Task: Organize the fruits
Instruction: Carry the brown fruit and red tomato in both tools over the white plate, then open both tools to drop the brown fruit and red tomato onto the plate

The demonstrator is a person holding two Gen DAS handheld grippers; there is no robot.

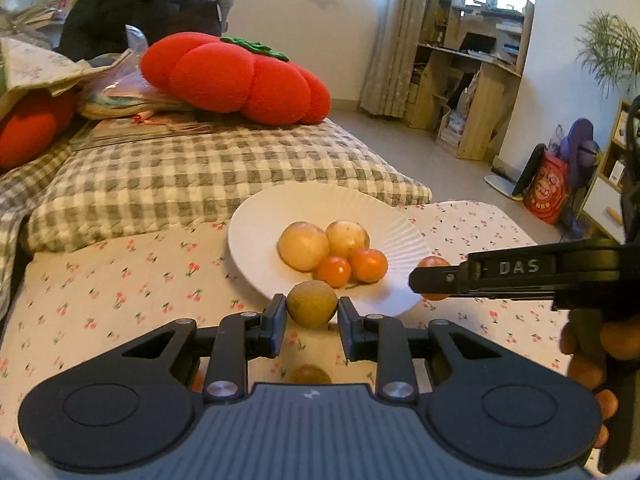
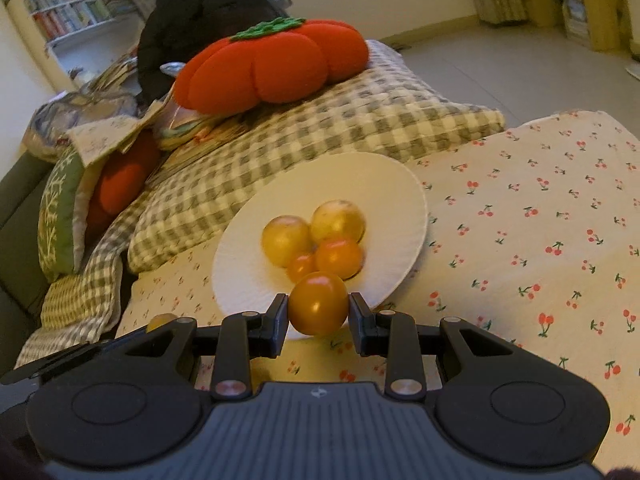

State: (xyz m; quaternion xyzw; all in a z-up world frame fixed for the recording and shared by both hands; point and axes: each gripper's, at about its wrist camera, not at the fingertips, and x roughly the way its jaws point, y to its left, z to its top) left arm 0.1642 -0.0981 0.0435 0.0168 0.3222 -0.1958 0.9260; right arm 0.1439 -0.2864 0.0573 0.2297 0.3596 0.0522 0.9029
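Small fruit (image 1: 310, 374) half-hidden under gripper body

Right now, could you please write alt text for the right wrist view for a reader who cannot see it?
The right gripper holds an orange fruit at the near rim of a white plate carrying four fruits, two yellow and two orange. The plate sits on a cherry-print cloth, with a red tomato-shaped cushion behind.

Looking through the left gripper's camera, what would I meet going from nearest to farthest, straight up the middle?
Left gripper holding a brownish-green fruit → small orange fruits on the white plate → checkered cushion → red tomato-shaped pillow.
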